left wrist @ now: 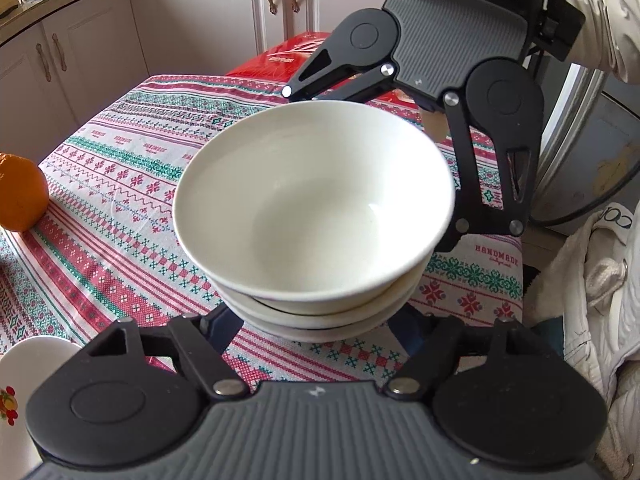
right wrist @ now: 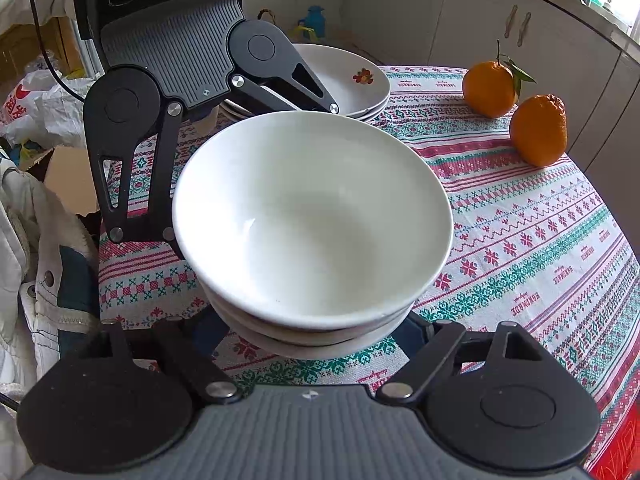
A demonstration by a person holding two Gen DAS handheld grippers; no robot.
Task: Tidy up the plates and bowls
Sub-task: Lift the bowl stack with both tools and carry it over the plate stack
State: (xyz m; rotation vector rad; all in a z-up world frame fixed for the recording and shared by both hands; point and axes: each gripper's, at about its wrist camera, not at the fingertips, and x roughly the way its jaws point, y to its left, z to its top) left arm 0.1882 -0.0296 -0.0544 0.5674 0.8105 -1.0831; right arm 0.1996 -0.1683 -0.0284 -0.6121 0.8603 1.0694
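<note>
bowl stack [left wrist: 316, 216] sits mid-table on the patterned tablecloth [left wrist: 120, 200], bracketed by left gripper [left wrist: 320, 320] and right gripper [right wrist: 316, 332] from opposite sides, equally near, jaws straddling the base; actual clamping unclear.

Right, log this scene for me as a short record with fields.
bowls: three white ones, stacked upright on the tablecloth
left gripper: jaws either side of the stack's base; contact hidden
right gripper: the same, from the opposite side
plates: flowered stack beyond the bowls
oranges: two, side by side near the table edge
</note>
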